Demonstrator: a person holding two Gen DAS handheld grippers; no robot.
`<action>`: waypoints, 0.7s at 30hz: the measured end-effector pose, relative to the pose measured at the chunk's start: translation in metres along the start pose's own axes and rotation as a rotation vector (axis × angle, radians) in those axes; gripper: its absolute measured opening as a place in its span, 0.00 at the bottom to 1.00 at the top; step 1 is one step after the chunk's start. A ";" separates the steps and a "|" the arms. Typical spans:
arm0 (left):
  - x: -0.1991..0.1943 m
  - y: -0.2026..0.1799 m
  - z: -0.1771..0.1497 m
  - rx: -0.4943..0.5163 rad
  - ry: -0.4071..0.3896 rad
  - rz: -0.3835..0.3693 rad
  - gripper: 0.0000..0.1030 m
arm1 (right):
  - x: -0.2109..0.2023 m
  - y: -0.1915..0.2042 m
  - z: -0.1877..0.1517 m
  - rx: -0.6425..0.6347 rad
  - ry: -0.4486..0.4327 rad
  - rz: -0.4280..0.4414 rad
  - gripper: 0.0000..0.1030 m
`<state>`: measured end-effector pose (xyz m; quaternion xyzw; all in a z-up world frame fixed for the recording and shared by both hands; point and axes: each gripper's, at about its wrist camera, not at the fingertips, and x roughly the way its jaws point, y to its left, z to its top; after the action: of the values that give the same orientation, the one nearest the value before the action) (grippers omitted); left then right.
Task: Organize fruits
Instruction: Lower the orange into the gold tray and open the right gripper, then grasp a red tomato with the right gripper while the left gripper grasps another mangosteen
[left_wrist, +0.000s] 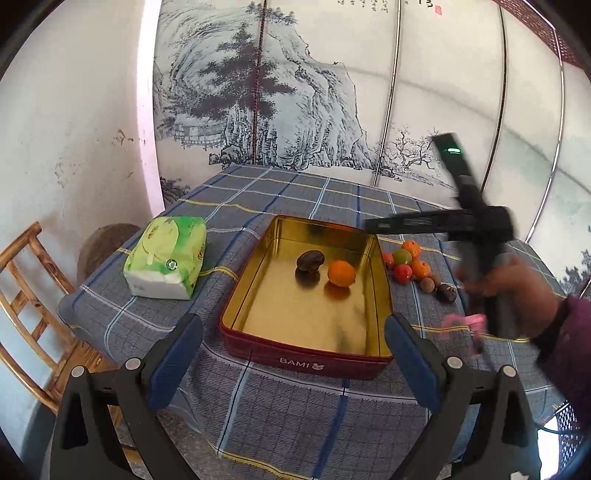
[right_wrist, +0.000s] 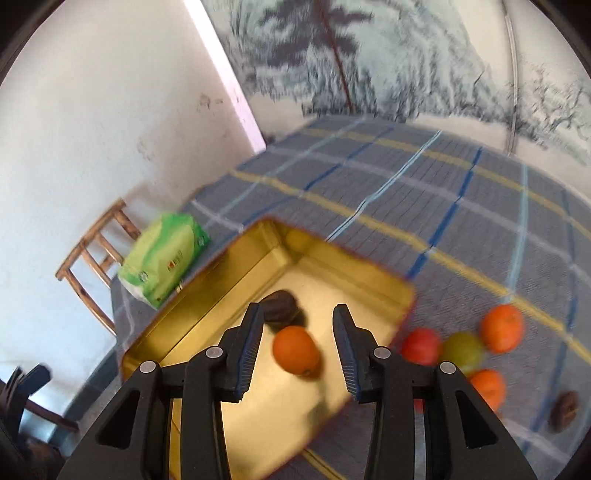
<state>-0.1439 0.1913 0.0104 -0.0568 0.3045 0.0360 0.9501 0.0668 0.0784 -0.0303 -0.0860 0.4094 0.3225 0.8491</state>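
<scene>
**Claws over the tin, both empty**

Left claw (left_wrist: 293, 354) sits low at the near edge of the tabletop (left_wrist: 280, 417), angled downward, its two blue-padded fingers (left_wrist: 177, 354) spread wide on either side of the tin's near wall, gripping nothing. Left of the tin lies a green tissue pack (left_wrist: 166, 258); a wooden chair (left_wrist: 33, 295) stands beyond the tabletop's left edge.

Red-walled, gold-lined tin (left_wrist: 306, 363) holds two fruits side by side near its far end: a dark brown fruit (left_wrist: 310, 261) and, just right of it, an orange (left_wrist: 341, 273).

Right claw (right_wrist: 298, 343) is tipped steeply down above the tin's interior, jaws parted around empty air, nothing grasped; the orange shows between its fingers from the wrist view, lying on the tin floor beneath. The person's right hand (left_wrist: 517, 284) grips its handle, purple sleeve (left_wrist: 570, 343) at the wrist.

Right of the tin, on the cloth, the remaining fruits (left_wrist: 406, 262) cluster: orange, red and green ones touching, two brown ones near them.
</scene>
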 end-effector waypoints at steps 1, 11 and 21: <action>-0.001 0.000 0.001 0.001 -0.006 -0.002 0.94 | -0.007 -0.006 -0.002 -0.035 0.012 -0.016 0.40; 0.020 -0.021 -0.003 0.036 0.037 -0.029 0.94 | -0.012 -0.028 -0.028 -0.370 0.225 -0.086 0.39; 0.035 -0.026 0.001 0.059 0.055 -0.017 0.94 | 0.051 -0.023 -0.008 -0.586 0.331 -0.129 0.40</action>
<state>-0.1119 0.1665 -0.0072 -0.0325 0.3309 0.0173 0.9430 0.0992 0.0813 -0.0766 -0.4034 0.4254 0.3538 0.7288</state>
